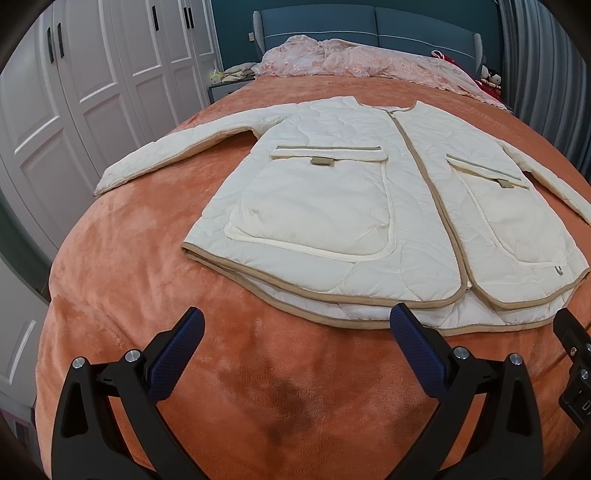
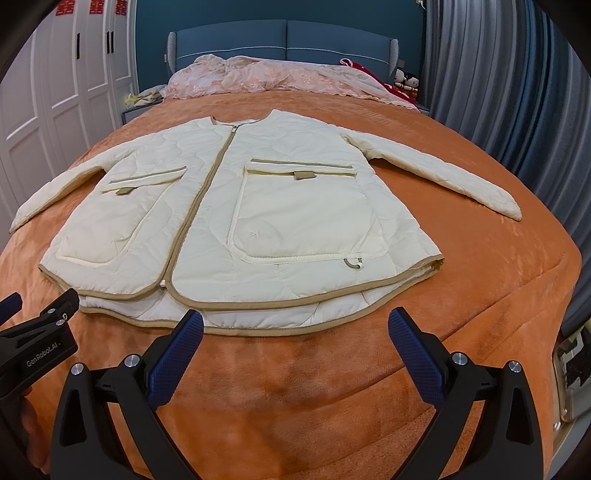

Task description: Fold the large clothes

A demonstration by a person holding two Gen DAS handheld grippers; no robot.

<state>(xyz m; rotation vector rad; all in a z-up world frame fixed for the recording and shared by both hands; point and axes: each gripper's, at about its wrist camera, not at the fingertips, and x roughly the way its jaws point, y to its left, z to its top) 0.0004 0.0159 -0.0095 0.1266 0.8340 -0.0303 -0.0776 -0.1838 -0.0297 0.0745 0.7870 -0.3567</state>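
Observation:
A cream quilted jacket [image 1: 354,206] with tan trim, two front pockets and a closed zip lies flat, front up, on the orange bedspread [image 1: 155,280]. It also shows in the right wrist view [image 2: 258,221]. Both sleeves are spread out to the sides. My left gripper [image 1: 297,325] is open and empty, just short of the jacket's hem. My right gripper [image 2: 295,326] is open and empty, its fingertips at the hem's edge. Each gripper shows at the edge of the other's view.
A pink lace cover [image 1: 354,59] is bunched at the head of the bed by the blue headboard [image 1: 369,26]. White wardrobe doors [image 1: 92,74] stand to the left, grey curtains [image 2: 498,92] to the right. Dolls [image 2: 406,81] sit by the headboard.

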